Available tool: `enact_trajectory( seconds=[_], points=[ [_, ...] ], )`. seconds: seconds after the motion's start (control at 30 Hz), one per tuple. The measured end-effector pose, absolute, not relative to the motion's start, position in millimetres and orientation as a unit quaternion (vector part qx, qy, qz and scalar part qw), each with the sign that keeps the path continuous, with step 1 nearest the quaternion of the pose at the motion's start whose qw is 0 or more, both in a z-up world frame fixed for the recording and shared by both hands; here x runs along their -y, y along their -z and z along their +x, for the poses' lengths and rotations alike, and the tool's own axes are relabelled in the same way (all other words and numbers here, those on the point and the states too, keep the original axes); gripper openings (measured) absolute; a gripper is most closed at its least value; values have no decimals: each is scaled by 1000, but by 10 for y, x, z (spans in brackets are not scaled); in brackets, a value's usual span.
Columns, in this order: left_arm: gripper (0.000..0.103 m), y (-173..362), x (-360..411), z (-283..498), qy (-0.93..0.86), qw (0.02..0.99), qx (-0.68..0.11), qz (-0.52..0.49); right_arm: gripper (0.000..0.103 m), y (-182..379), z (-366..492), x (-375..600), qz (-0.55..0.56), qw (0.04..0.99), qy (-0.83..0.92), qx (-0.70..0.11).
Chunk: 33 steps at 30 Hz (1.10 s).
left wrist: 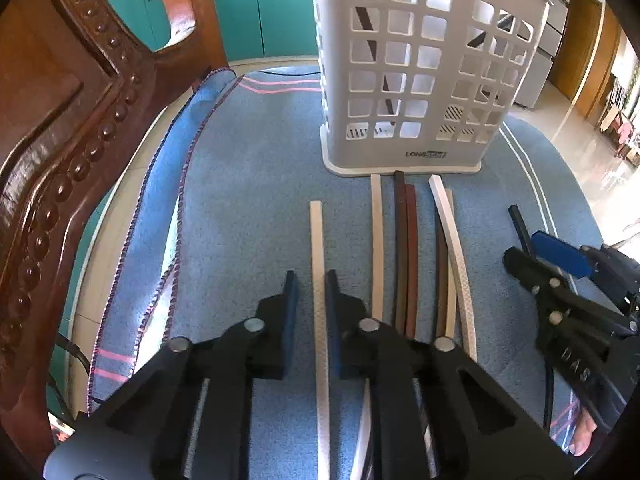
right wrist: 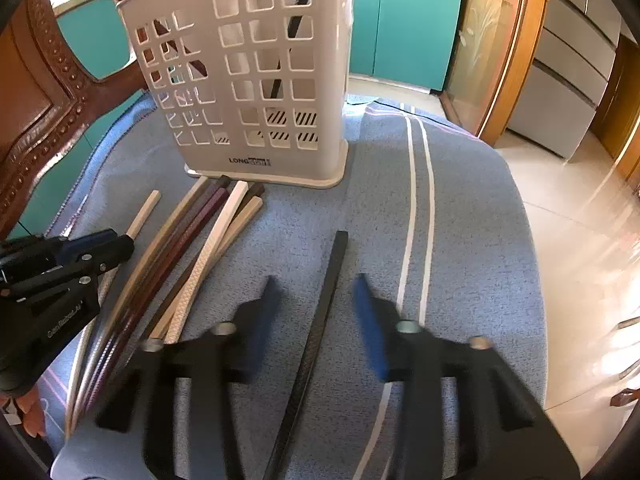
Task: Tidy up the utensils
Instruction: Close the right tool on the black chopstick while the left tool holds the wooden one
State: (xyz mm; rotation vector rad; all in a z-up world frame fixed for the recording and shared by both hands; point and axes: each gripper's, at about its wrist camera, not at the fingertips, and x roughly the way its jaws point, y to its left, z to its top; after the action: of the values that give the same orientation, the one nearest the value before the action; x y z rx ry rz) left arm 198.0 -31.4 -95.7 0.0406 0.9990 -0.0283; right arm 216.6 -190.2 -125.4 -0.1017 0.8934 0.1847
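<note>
Both grippers, the left gripper (left wrist: pixel 311 280) and the right gripper (right wrist: pixel 316 284), are built of black plastic, fitted with blue-padded fingers (left wrist: pixel 291 300) and round silver screws; white lettering is printed on each.

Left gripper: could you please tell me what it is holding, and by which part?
The left gripper pinches a white chopstick along its shaft, with the far end sticking out beyond the fingertips.

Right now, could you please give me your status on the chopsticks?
Left tool shut on white chopstick. Right tool open, straddling black chopstick. Remaining chopsticks lie before utensil basket.
</note>
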Motion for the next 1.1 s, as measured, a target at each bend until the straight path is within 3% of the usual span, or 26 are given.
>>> enact_trajectory(
  seconds=[0.1, 0.37, 0.43, 0.6, 0.77, 0.83, 0.97, 1.1],
  points=[
    [7, 958, 246, 2004, 11, 876, -482, 12, 11, 1235, 2176, 1931, -41, 894, -94, -437],
    [7, 939, 129, 2055, -1, 870, -492, 0, 11, 1121, 2214, 2182, -6, 883, -102, -459],
    [7, 969, 174, 2081, -3, 869, -494, 6, 14, 1124, 2232, 2194, -4, 883, -98, -459],
    [13, 978, 286, 2115, -14, 872, -488, 31, 44, 1171, 2207, 2034, -37, 884, -96, -455],
    [17, 969, 287, 2135, -16, 873, -487, 30, 45, 1227, 2164, 1888, -70, 890, -89, -442],
    [17, 976, 283, 2165, -13, 873, -487, 30, 43, 1240, 2153, 1872, -69, 890, -93, -441],
    [9, 984, 256, 2196, -3, 872, -488, 23, 11, 1227, 2177, 1899, -55, 889, -107, -442],
    [7, 966, 249, 2142, -1, 874, -485, 19, 9, 1208, 2187, 1922, -44, 887, -119, -444]
  ],
)
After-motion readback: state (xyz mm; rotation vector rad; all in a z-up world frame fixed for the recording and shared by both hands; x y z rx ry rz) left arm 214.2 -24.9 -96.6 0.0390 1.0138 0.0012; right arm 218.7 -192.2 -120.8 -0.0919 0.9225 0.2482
